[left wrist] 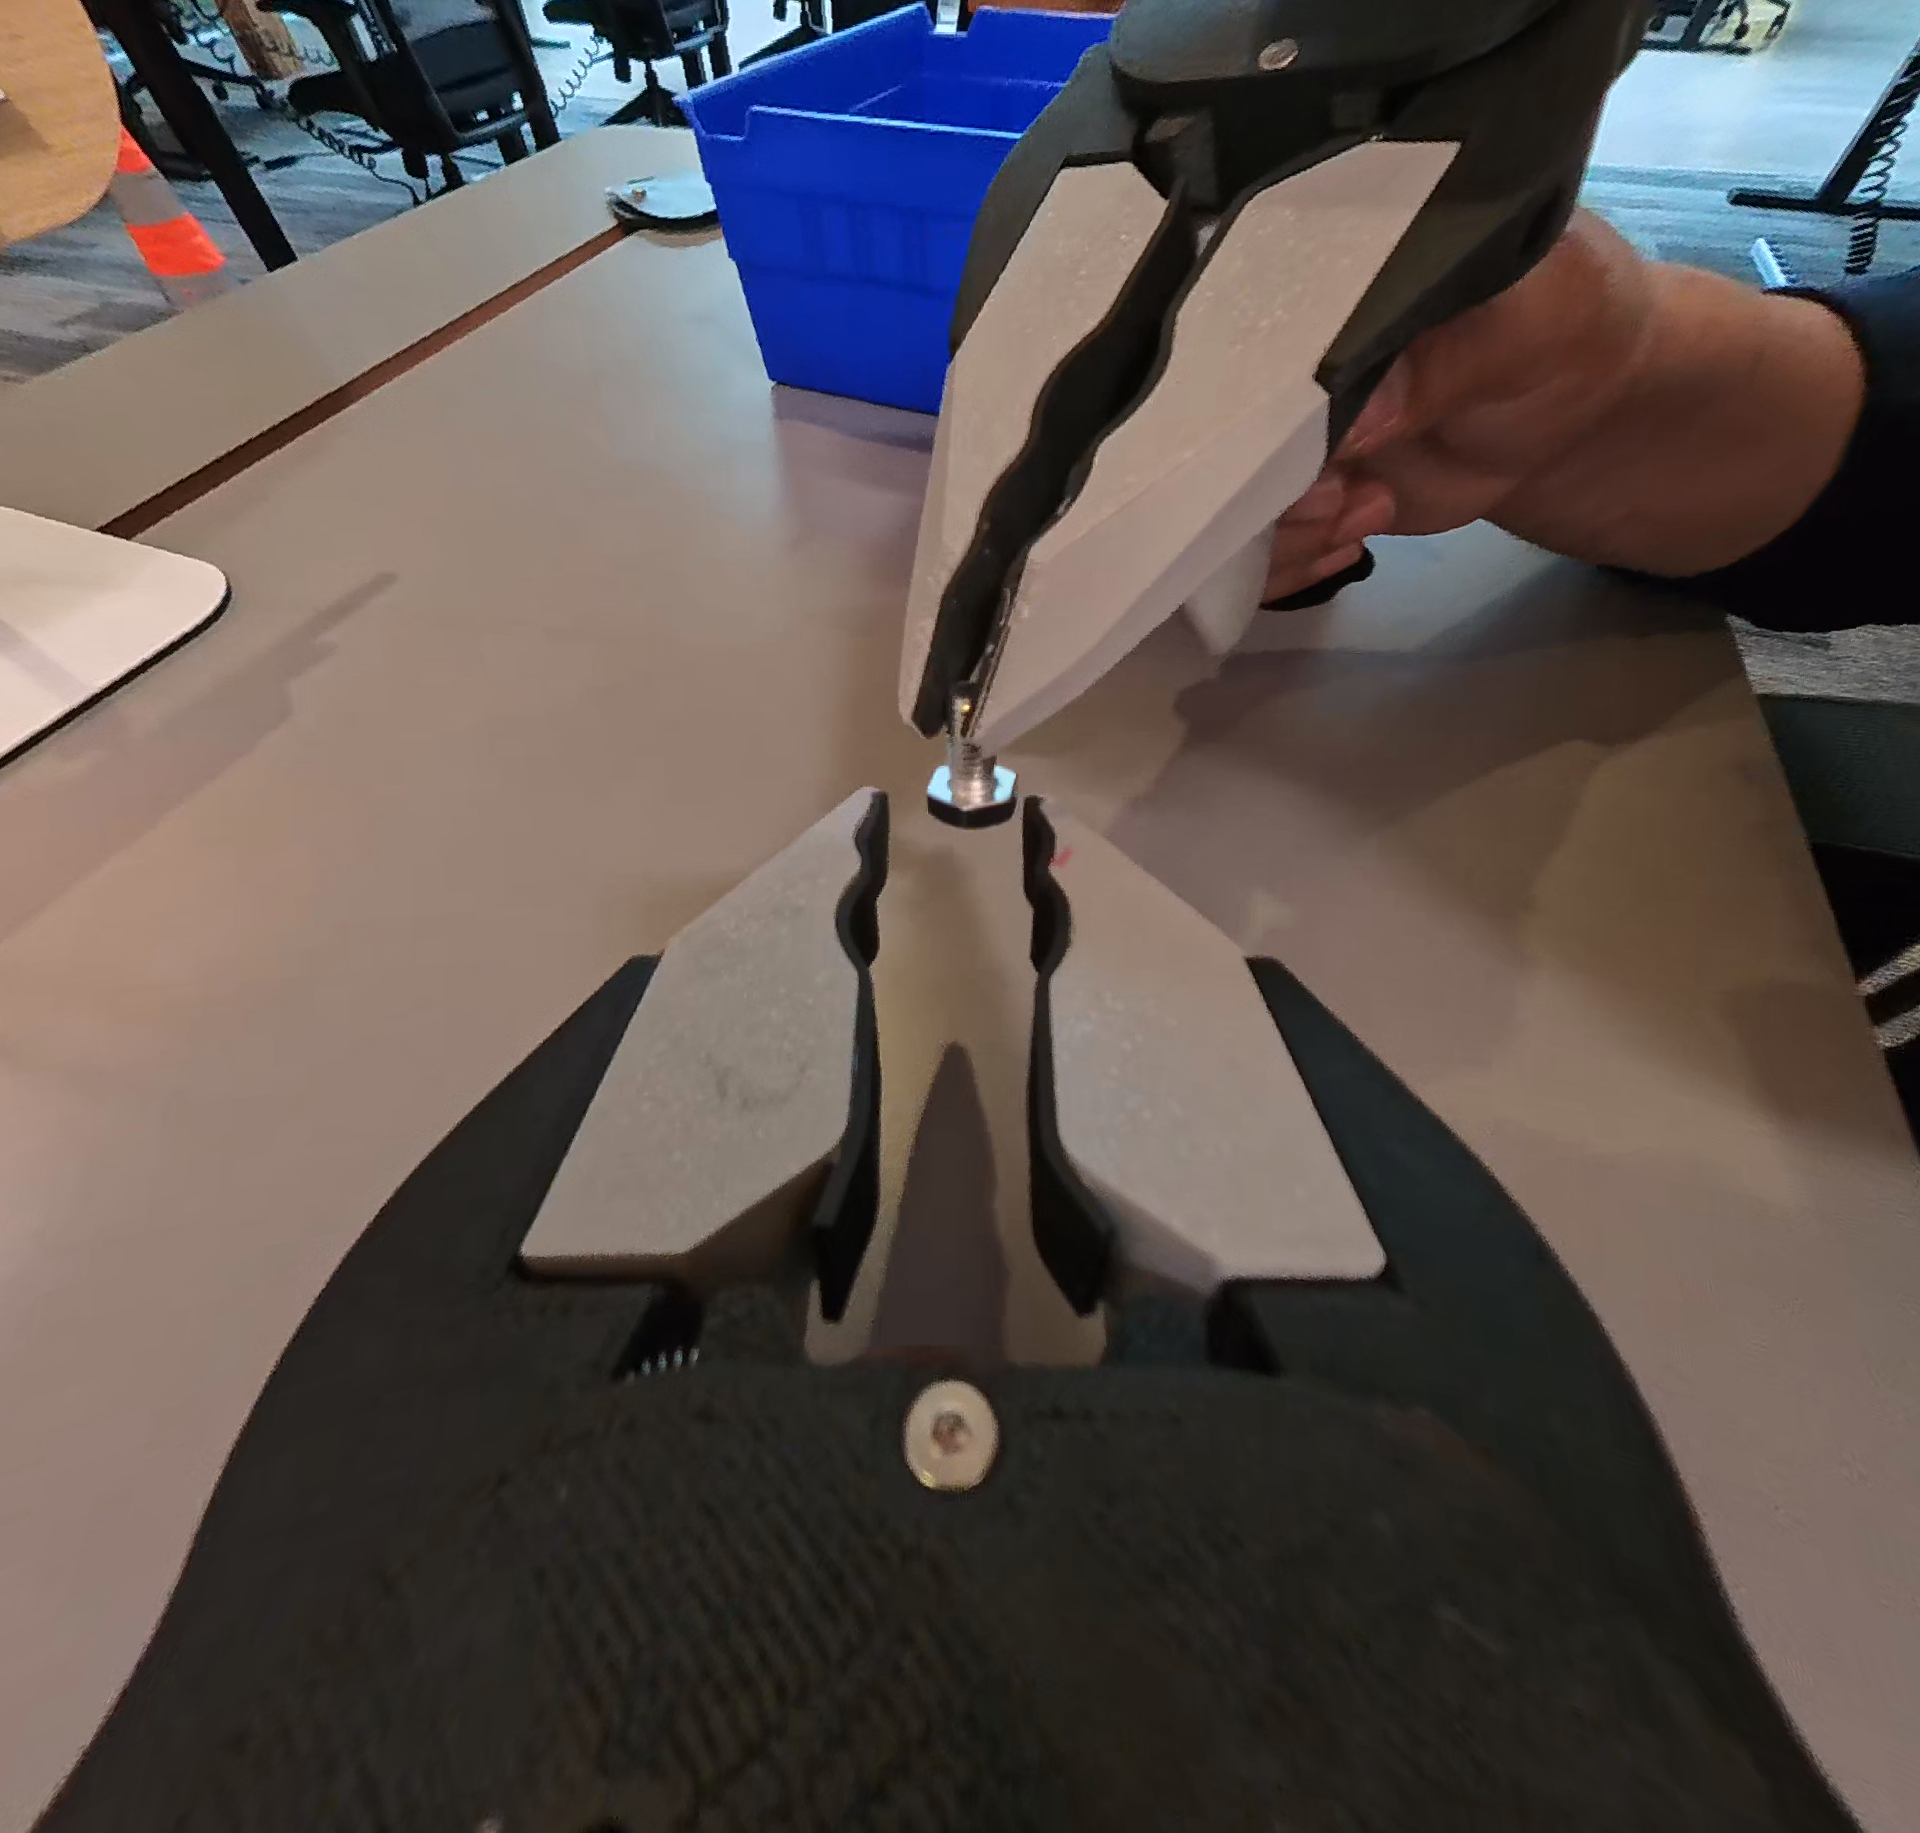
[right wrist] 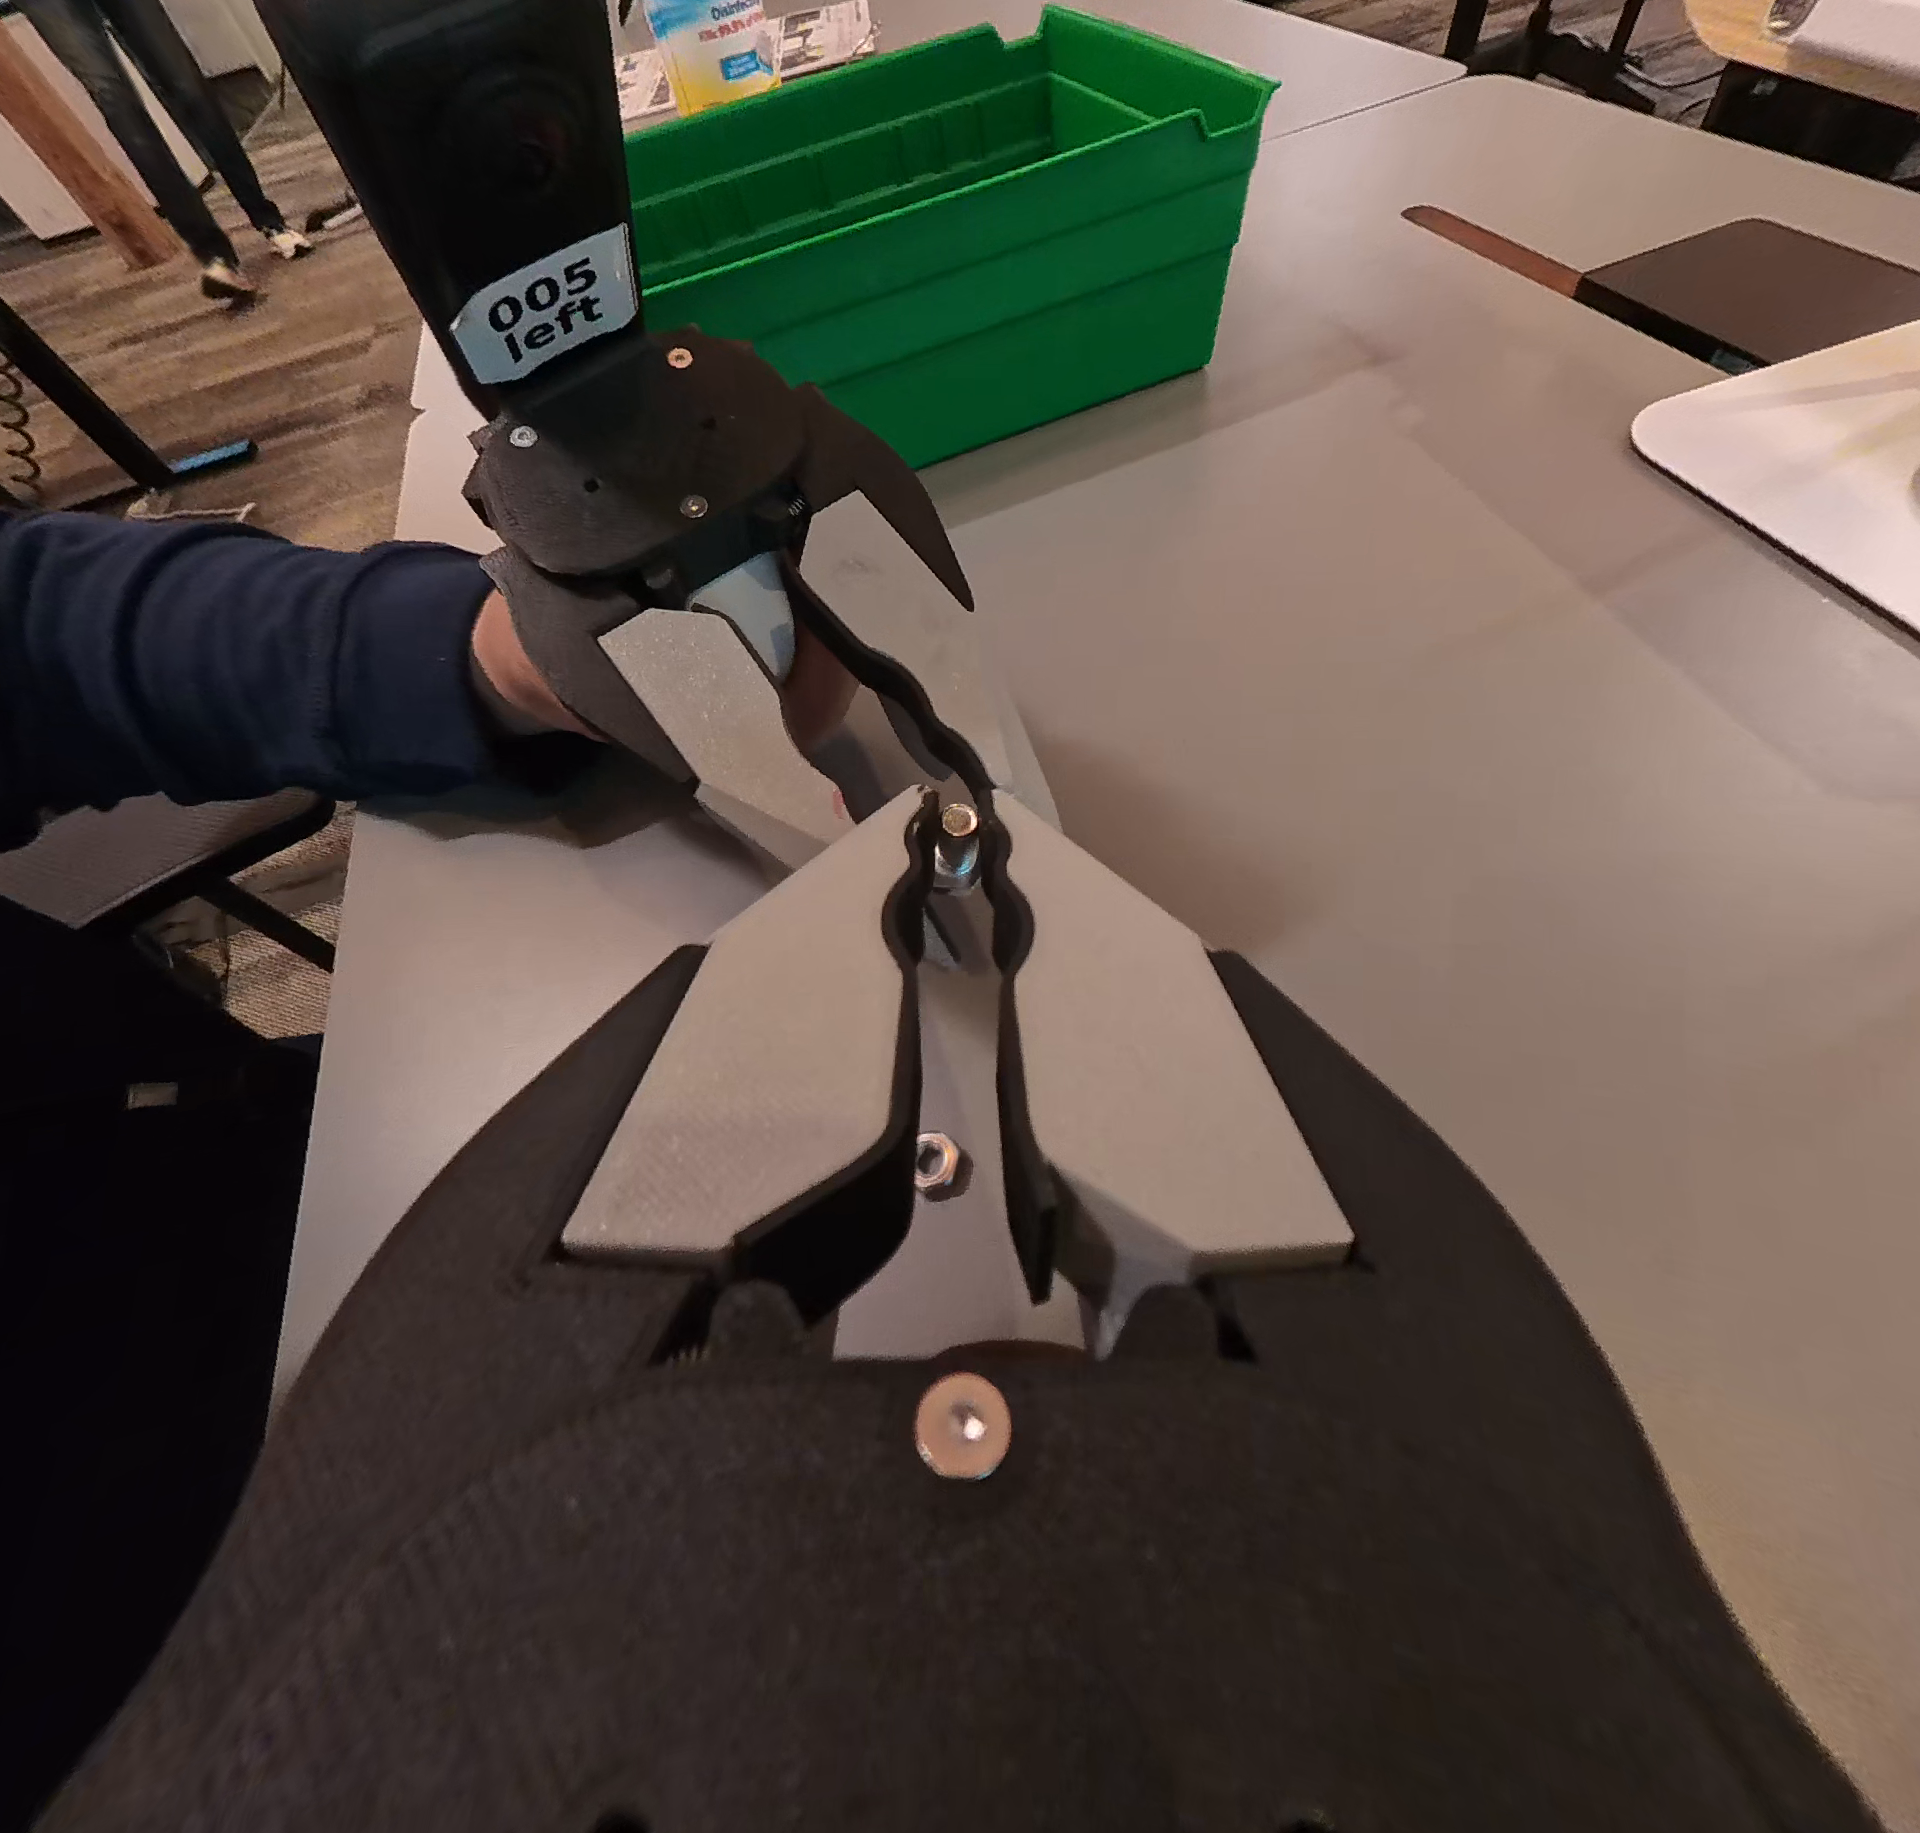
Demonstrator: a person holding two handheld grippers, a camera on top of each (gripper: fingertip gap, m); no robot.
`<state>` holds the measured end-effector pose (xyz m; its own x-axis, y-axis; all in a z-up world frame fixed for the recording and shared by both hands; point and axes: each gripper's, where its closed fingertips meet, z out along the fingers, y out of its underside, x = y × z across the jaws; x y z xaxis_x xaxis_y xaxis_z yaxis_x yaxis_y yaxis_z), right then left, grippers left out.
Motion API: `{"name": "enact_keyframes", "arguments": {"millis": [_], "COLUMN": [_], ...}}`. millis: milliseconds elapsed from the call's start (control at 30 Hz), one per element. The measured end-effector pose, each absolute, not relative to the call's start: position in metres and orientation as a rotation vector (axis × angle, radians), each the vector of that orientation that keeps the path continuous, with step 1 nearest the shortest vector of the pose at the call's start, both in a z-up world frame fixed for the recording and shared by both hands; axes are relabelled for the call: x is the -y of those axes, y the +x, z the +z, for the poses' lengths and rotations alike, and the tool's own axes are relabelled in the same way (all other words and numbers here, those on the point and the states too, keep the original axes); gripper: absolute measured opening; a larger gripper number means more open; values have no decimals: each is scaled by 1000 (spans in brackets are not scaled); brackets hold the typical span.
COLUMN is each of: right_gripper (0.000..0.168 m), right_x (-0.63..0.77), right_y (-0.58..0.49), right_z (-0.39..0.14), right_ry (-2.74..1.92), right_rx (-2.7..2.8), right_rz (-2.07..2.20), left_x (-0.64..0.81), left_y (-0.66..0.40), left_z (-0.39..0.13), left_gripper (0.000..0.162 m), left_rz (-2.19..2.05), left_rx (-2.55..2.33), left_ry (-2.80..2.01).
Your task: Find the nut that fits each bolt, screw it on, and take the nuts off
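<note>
A silver bolt [left wrist: 961, 791] stands on the grey table [left wrist: 520, 640] with its hex end down. My right gripper [left wrist: 956, 729] comes down from above and is shut on the bolt's upper part. In the right wrist view the bolt [right wrist: 954, 848] shows between my right gripper's [right wrist: 956, 827] closed tips. My left gripper [left wrist: 956, 817] lies low over the table, open, with a fingertip on each side of the hex end and not touching it. It also shows in the right wrist view [right wrist: 914, 804]. A loose nut [right wrist: 935, 1155] lies on the table under my right gripper.
A blue bin [left wrist: 862, 225] stands behind the bolt. A green bin [right wrist: 987, 256] stands on the far side in the right wrist view, with a wipes canister [right wrist: 707, 7] behind it. A white board [left wrist: 83, 620] lies at the table's left edge. The loose nut [right wrist: 935, 1155] is about 6 centimeters from my left fingertips.
</note>
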<state>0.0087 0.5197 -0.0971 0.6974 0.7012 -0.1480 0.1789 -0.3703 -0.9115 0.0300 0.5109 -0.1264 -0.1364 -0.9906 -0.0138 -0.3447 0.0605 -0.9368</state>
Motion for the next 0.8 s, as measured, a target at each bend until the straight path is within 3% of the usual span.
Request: {"name": "enact_keyframes", "arguments": {"millis": [233, 700, 800], "right_gripper": [4, 5, 12], "right_x": [-519, -519, -519], "right_y": [7, 5, 14], "right_z": [-98, -102, -98], "right_ry": [-1910, -1923, -1914], "right_rx": [698, 720, 725], "right_rz": [633, 578, 534], "left_x": [-507, -507, -511], "left_y": [31, 32, 30], "left_z": [-125, -129, -128], "left_gripper": [14, 13, 13], "left_rz": [-1087, -1062, -1071], "left_rx": [-1596, -1609, -1596], "left_ry": [-1347, -1377, -1385]}}
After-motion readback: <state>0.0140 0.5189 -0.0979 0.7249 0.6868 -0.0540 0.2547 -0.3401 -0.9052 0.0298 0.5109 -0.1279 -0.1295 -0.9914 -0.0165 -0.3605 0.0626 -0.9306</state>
